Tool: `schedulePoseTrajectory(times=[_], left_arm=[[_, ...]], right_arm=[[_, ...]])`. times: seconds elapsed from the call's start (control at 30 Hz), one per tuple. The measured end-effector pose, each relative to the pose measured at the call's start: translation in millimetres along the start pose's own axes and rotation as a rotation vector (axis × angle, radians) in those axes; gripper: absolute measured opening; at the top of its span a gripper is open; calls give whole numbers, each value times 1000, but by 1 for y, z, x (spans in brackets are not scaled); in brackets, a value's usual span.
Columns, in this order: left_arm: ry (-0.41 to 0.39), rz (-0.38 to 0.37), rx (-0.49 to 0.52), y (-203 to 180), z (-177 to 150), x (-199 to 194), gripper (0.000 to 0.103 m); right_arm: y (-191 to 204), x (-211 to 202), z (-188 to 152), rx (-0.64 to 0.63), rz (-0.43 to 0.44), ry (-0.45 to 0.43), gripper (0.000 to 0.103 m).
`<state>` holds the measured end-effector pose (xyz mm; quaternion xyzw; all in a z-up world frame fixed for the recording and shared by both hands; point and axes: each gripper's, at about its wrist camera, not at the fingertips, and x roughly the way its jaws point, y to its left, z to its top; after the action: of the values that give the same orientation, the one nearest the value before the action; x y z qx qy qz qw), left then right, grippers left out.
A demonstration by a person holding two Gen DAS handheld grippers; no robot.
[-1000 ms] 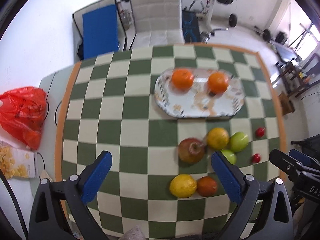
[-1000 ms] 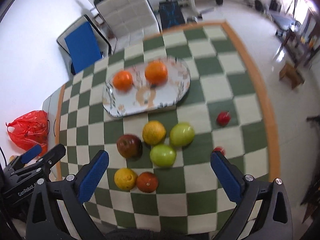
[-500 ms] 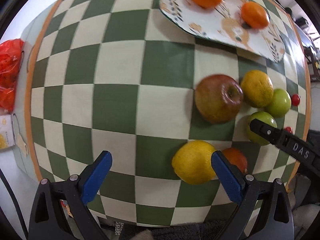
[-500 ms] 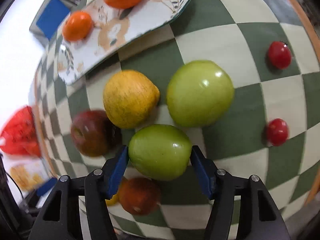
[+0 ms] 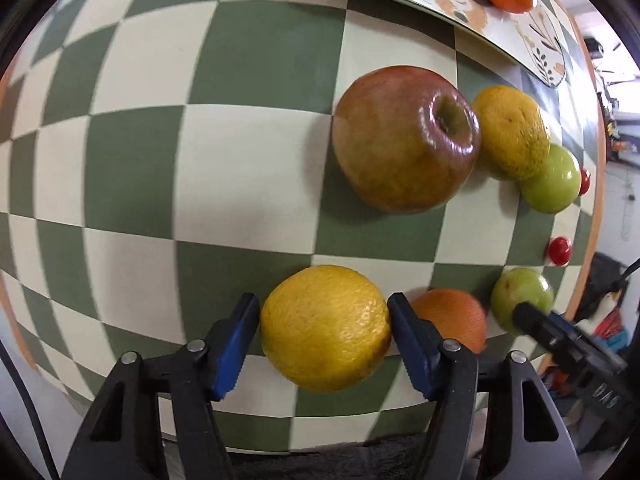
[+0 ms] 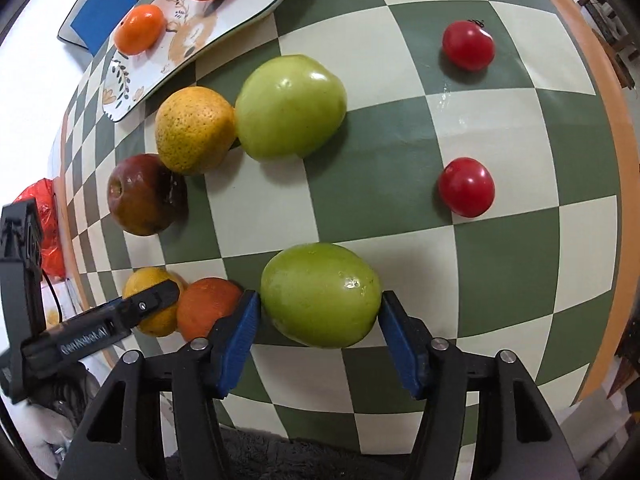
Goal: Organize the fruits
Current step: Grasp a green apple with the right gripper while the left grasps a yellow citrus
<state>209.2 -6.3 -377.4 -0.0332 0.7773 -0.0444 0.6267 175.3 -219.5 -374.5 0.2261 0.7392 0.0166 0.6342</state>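
Observation:
My left gripper is shut on a yellow citrus fruit near the table's front edge. My right gripper is shut on a green apple, and its finger shows against that apple in the left wrist view. A darker orange lies between the two held fruits. Further back sit a red-brown apple, a yellow-orange citrus and a second green apple, touching in a row. The patterned plate holds two oranges.
Two cherry tomatoes lie apart on the right of the checked cloth. The orange table rim runs down the right side. A red plastic bag and a blue-seated chair are off the table's left.
Both grippers dropped from high above the table to the fruit and shut: the left on the yellow citrus, the right on the green apple, which now sits apart from the cluster.

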Motion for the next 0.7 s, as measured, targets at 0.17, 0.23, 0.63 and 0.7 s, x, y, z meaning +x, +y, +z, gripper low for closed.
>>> schedulePoseTrajectory(times=[0.17,0.23,0.63,0.7], left_arm=[[-5,31,-13,17,-20,4,64],[2,25,-27,21,-24,8,63],[-19,52,-27,1,-25,2,63],[-23,28,-32,0,-21,-10,63]], right_arm=[[1,-2,6,5,13,9,64],[1,1,7,8,20,19,64],[4,-2,11,-27,-12,24,64],[4,-4,10,-28,-12,17,63]])
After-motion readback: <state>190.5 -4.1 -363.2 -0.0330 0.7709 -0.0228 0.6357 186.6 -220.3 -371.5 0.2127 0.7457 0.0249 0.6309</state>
